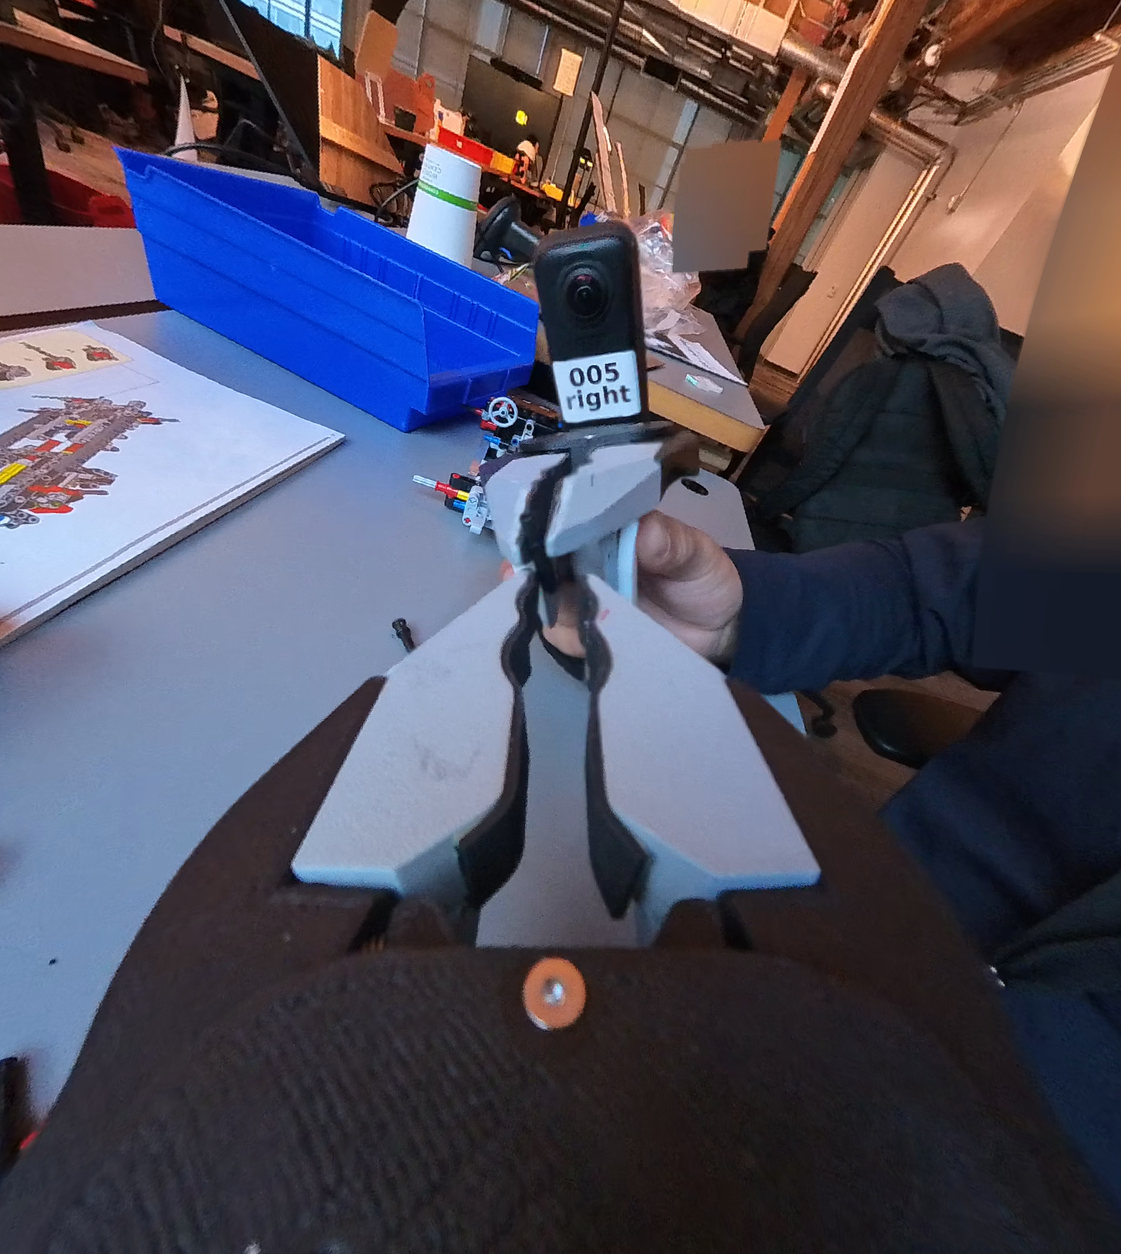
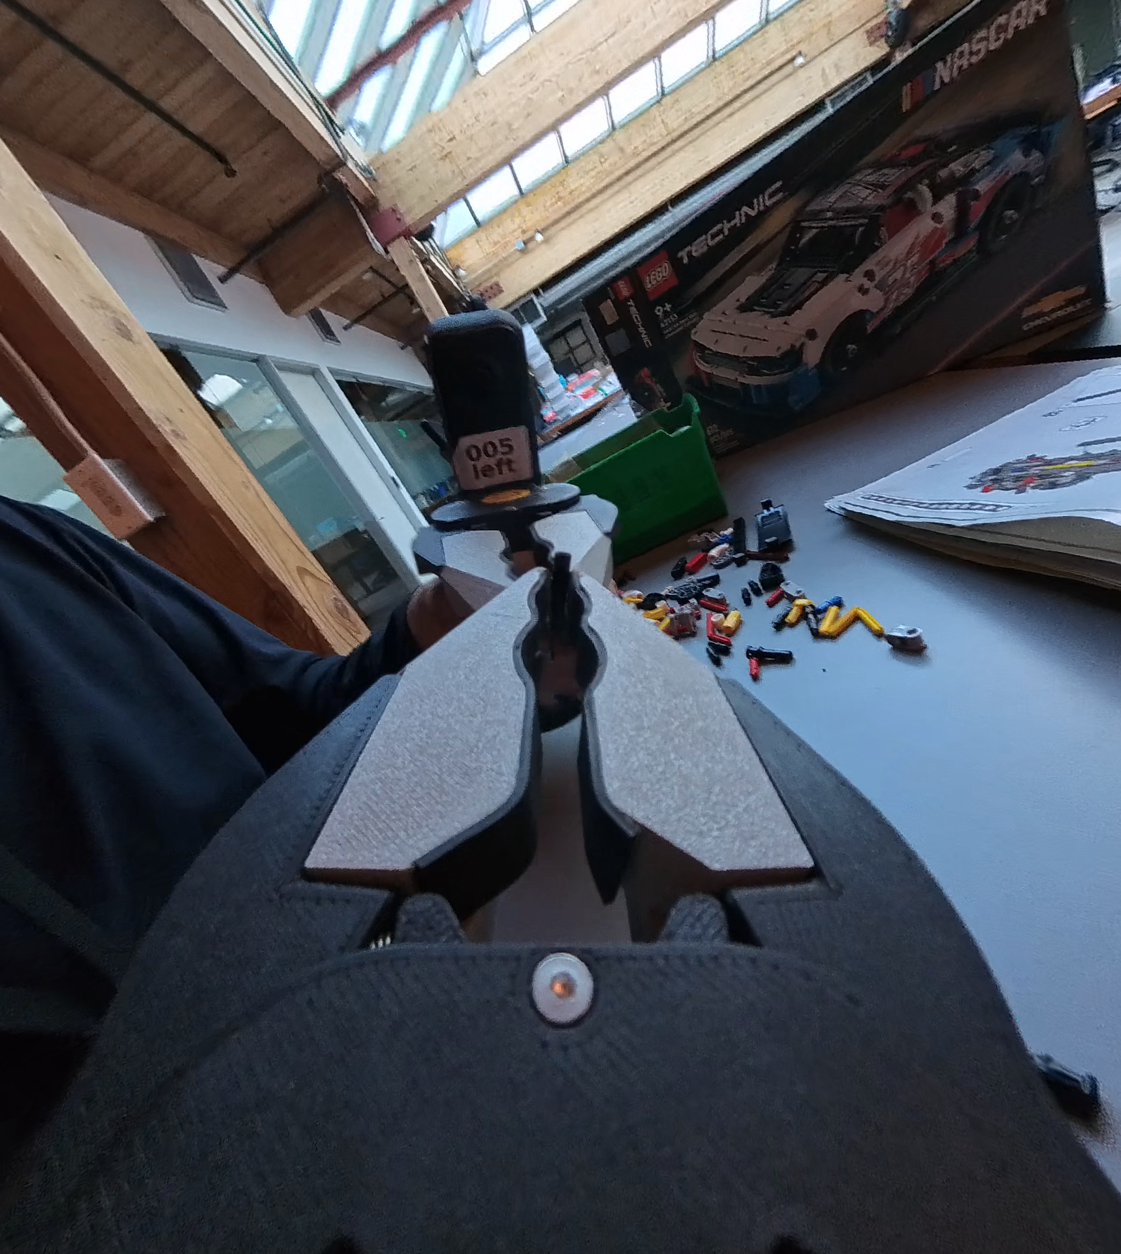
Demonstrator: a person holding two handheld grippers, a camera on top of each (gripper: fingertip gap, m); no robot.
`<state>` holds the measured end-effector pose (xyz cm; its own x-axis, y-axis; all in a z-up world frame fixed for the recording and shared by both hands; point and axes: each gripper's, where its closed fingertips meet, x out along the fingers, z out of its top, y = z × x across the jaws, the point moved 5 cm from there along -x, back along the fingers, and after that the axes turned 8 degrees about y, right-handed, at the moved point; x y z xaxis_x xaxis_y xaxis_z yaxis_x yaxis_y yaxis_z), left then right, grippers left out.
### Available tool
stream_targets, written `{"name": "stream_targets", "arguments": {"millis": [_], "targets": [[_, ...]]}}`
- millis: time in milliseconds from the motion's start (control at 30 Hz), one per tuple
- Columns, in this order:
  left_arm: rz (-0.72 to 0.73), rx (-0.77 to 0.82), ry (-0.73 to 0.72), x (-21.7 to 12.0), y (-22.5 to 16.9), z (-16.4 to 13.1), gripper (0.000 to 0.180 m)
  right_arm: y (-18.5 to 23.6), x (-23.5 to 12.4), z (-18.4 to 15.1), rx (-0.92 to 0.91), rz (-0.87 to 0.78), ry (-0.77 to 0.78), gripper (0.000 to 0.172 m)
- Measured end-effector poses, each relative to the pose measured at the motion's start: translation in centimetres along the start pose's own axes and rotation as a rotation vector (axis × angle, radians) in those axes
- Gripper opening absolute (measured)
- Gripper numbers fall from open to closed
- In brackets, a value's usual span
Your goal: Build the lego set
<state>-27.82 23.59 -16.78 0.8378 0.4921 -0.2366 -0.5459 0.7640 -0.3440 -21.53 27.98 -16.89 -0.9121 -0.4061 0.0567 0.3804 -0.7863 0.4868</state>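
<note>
Right gripper: pressed together on a thin black pin, which is held above the table edge and juts past the tips. Left gripper: narrowed, met tip to tip with the right; whether the pin is pinched by it cannot be told. Nearby are noted loose parts, booklet and blue bin.
</note>
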Motion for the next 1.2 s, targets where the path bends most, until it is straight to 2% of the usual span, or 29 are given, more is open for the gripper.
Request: {"name": "stream_targets", "arguments": {"millis": [67, 100, 167, 300, 600, 700, 800, 1100, 1200], "targets": [[-0.009, -0.013, 0.006, 0.0, 0.1, 0.0, 0.011, -0.1, 0.1, -0.1, -0.023, -0.028, 0.012, 0.000], [0.005, -0.010, 0.010, -0.1, 0.2, 0.0, 0.003, 0.0, 0.1, -0.1, -0.028, -0.024, 0.014, 0.001], [0.028, 0.018, 0.027, -0.1, 0.4, -0.2, 0.003, 0.0, 0.2, -0.2, -0.024, -0.025, 0.019, 0.001], [0.093, 0.075, 0.127, -0.1, 1.1, -0.8, 0.003, -0.7, 0.4, -0.7, -0.031, -0.078, 0.077, 0.001], [0.032, 0.166, 0.349, -0.2, 1.0, -3.3, 0.002, -0.7, 0.9, -2.5, -0.146, -0.038, 0.357, 0.002], [-0.016, 0.141, 0.386, -0.1, 1.0, -4.1, 0.002, -1.0, 0.8, -2.2, -0.089, 0.010, 0.340, 0.005], [0.014, 0.163, 0.430, -0.2, 1.3, -4.7, 0.002, -1.3, 0.3, -1.6, -0.086, 0.011, 0.324, 0.007], [0.026, 0.178, 0.439, -0.3, 1.2, -4.7, 0.002, -0.9, 1.0, -3.4, -0.184, -0.004, 0.495, 0.010], [0.015, 0.174, 0.442, -0.2, 1.1, -4.8, 0.002, -0.9, 1.2, -3.7, -0.199, -0.022, 0.515, 0.002]]}}
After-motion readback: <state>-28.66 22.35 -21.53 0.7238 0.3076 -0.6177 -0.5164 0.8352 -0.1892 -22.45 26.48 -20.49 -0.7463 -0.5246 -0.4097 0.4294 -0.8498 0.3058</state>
